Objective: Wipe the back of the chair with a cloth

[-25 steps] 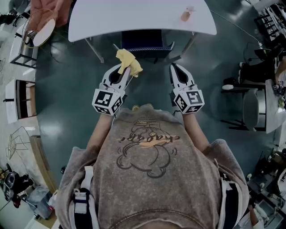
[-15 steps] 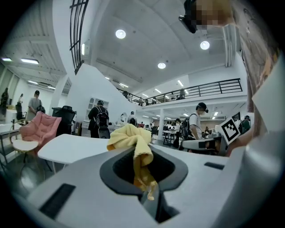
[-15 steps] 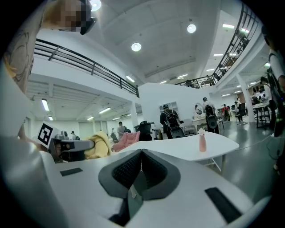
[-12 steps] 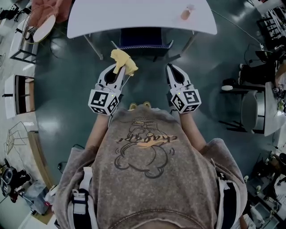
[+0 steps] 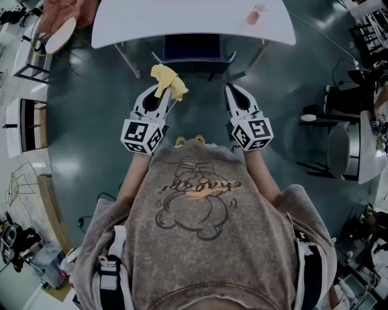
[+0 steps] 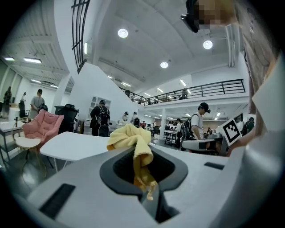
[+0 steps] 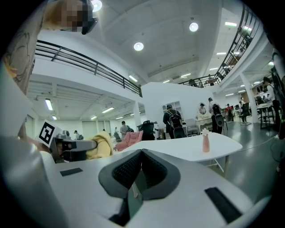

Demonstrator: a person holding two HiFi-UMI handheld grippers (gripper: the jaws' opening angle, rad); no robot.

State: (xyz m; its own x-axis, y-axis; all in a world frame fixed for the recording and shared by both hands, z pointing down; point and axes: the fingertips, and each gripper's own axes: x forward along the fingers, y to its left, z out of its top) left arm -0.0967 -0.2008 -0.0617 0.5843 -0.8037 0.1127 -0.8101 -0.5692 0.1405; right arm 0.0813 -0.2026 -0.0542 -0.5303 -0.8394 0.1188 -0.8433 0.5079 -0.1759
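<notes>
Over the last second both grippers had crept a little up the head view toward the table, and in the final half second they barely shifted. The left gripper point(image 5: 162, 92) was clamped on a crumpled yellow cloth point(image 5: 168, 80), which bunched out above the jaw tips. In the left gripper view the cloth point(image 6: 133, 144) was pinched between the closed jaws, one loose end trailing down into the dark recess behind them. The right gripper point(image 5: 235, 94) sat level with the left and apart from it. Its own view showed the ribbed jaw pads point(image 7: 133, 167) pressed together with nothing between them.

Ahead of both grippers stood the dark blue chair point(image 5: 194, 48), tucked under the near edge of a white rounded table point(image 5: 182, 21). The cloth hung near the chair's back, clear of it and slightly toward its left side. A small pink vase point(image 5: 253, 16) stood on the tabletop toward the right, and it showed upright in the right gripper view too point(image 7: 205, 141). A pink padded armchair point(image 5: 60, 15) sat off the table's left end.
</notes>
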